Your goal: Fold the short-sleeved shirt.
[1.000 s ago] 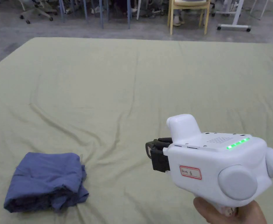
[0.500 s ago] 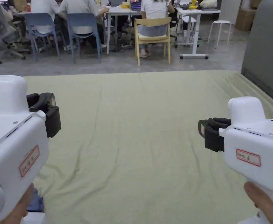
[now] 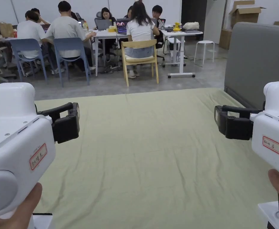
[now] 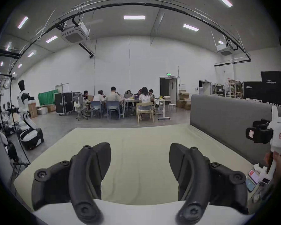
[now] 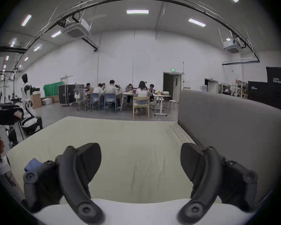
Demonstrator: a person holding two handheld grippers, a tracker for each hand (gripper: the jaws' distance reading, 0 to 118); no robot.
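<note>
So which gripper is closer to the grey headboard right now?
Right. The right gripper is held up just beside the grey headboard, while the left gripper is across the bed on the far side.

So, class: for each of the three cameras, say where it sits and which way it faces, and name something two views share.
Head view: on the person's head, facing across the green sheet toward seated people; both grippers raised, left gripper, right gripper.
Left gripper view: rides the left gripper, facing likewise; open fingers.
Right gripper view: rides the right gripper; blue shirt at lower left.
Shared: the wooden chair, grey headboard.
</note>
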